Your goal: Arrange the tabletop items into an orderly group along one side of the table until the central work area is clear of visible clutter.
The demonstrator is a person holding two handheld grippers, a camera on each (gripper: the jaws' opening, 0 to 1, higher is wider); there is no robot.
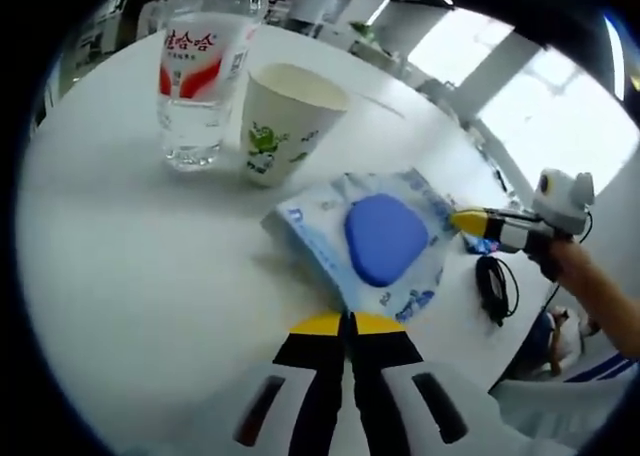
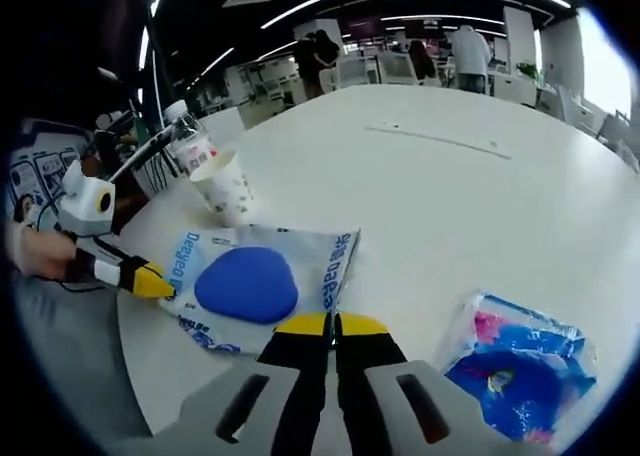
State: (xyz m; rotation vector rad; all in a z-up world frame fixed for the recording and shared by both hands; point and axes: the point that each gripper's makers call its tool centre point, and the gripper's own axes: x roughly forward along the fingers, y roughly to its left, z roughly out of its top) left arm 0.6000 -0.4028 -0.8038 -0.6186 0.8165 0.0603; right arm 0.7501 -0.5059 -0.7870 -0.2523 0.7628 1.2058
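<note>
Left gripper view: the left gripper (image 1: pixel 348 321) rises from the bottom with its yellow-tipped jaws pressed together, holding nothing. Just ahead of its tips lies one wipes pack (image 1: pixel 372 240), pale blue with a blue lid, flat on the white table (image 1: pixel 110 266). Beyond the pack, ahead and to the left, stand one paper cup (image 1: pixel 282 118) and one water bottle (image 1: pixel 200 76), side by side. The other gripper enters from the right, its tip at the pack's far edge.

Right gripper view: the right gripper (image 2: pixel 332 325) is likewise closed and empty, with the wipes pack just ahead-left of it. One colourful snack packet (image 2: pixel 520 364) lies apart, to its right.

Judgement: the pack is being nudged toward the cup and bottle; next, the packet needs gathering.
</note>
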